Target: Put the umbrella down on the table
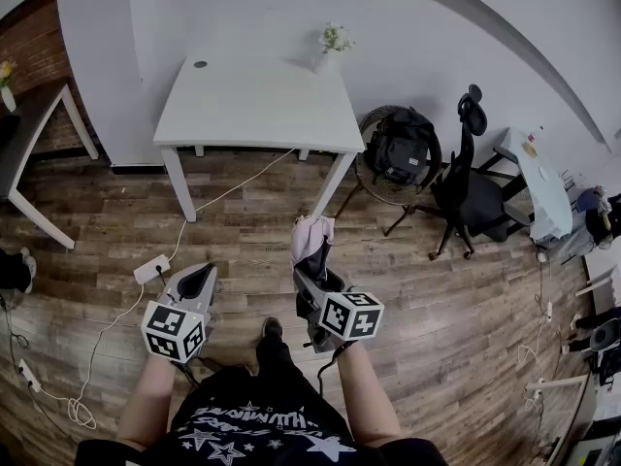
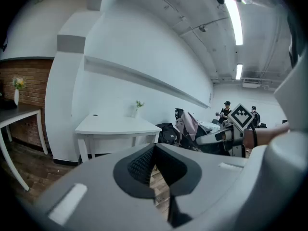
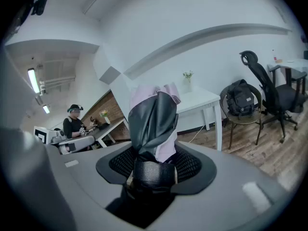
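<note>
Right gripper (image 3: 153,170): jaws clamped on the umbrella (image 3: 153,121) near its lower end. It is folded, a black and pink bundle, and stands up out of the pads and past the jaw tips, leaning forward.

Left gripper (image 2: 154,150): jaw tips together, only a thin wedge of floor (image 1: 243,221) showing between the pads lower down. Nothing is held. It is level with the right gripper and just beside it.

Beyond both sets of jaws: bare plank floor, then the white table (image 1: 243,115), well ahead of the tips and apart from the umbrella. Tabletop mostly bare, with a small vase (image 1: 325,58) at the far corner. A backpack (image 1: 400,149) sits on a chair off to the right of the right jaws.

Progress, as judged: the umbrella is in hand and faces the table, so the carry is under way, but the placing has not begun. It is over the floor, not over the tabletop. Left to do: close the gap to the table, bring the umbrella over a bare stretch clear of the vase, lay it down, and open the right jaws.
</note>
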The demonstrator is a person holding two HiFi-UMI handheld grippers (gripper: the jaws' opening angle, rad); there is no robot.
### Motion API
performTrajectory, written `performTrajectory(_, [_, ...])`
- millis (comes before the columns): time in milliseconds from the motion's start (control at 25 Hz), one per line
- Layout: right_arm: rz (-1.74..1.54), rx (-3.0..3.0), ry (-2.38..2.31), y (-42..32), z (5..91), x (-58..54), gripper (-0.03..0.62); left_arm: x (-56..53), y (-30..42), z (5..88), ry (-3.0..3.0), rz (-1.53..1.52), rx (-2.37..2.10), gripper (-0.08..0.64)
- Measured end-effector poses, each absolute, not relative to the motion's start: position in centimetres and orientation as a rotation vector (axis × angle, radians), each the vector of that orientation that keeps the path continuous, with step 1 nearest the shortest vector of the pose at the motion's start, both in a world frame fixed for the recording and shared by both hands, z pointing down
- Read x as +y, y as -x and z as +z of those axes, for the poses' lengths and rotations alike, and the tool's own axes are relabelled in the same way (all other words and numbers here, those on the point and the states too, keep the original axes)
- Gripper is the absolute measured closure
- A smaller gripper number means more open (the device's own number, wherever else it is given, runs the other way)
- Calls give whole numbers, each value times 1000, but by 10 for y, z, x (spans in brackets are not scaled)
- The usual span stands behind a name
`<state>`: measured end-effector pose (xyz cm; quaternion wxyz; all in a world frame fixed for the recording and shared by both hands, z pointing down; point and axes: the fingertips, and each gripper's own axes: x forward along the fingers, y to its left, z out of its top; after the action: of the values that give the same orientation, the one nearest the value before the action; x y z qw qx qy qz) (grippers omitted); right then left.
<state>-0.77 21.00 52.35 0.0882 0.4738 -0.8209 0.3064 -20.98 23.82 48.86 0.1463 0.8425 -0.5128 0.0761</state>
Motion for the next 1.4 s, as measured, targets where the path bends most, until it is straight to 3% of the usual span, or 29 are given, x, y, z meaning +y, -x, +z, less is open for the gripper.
performTrajectory(1040, [905,-2426,-1406,18,527,256,342,288,224,505,-2379,212,-1473,555])
performTrajectory(1400, [982,-2373,-1449,-4,550,211,341,246,226,515,-2356,237,-1482,557])
